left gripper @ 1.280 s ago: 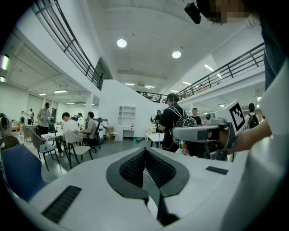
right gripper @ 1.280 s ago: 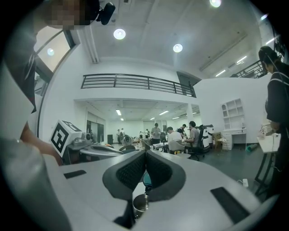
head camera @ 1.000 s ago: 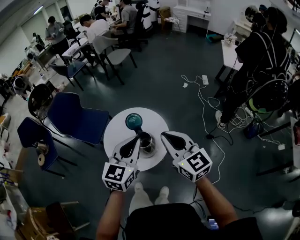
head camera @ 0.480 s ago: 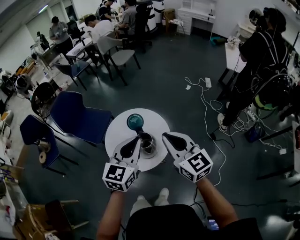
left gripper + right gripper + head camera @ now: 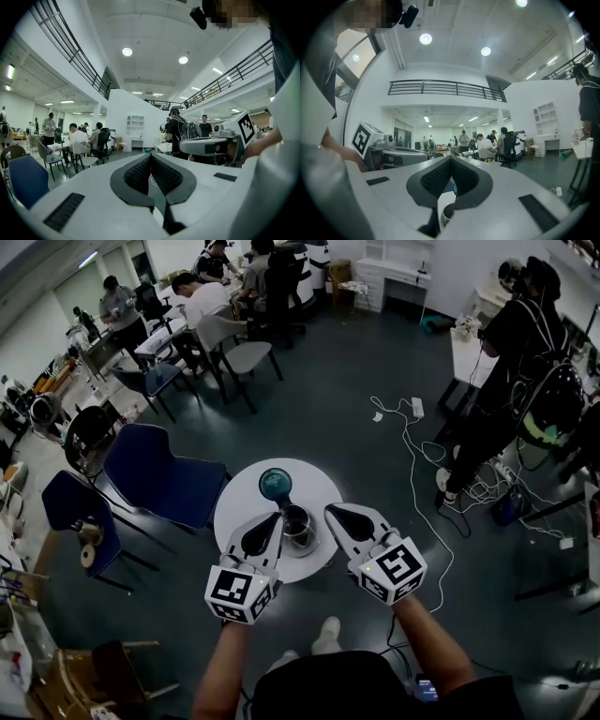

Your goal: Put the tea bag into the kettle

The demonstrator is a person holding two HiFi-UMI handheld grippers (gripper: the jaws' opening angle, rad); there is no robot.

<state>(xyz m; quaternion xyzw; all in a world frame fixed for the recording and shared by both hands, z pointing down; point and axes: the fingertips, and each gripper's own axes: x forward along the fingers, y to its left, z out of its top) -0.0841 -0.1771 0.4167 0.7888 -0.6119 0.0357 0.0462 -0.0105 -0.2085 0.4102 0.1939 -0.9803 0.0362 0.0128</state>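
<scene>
A small round white table [image 5: 242,507] stands in front of me. On it sits a kettle [image 5: 297,523] with an open top, and a round teal lid [image 5: 275,485] lies just behind it. My left gripper [image 5: 278,516] is shut, its tip at the kettle's left rim. My right gripper [image 5: 328,511] is also shut, just right of the kettle. In the left gripper view the left gripper [image 5: 150,156] shows its pads together with nothing between them. The right gripper [image 5: 451,158] looks the same, and the kettle's rim [image 5: 446,213] shows below it. No tea bag is visible.
Two blue chairs [image 5: 155,479] [image 5: 66,512] stand left of the table. Cables and a power strip [image 5: 412,409] lie on the dark floor to the right. A person with a backpack [image 5: 511,362] stands at the far right, and several people sit at desks at the back.
The head view has drifted slightly, so the table sits a little further right in frame. Both grippers stay shut beside the kettle.
</scene>
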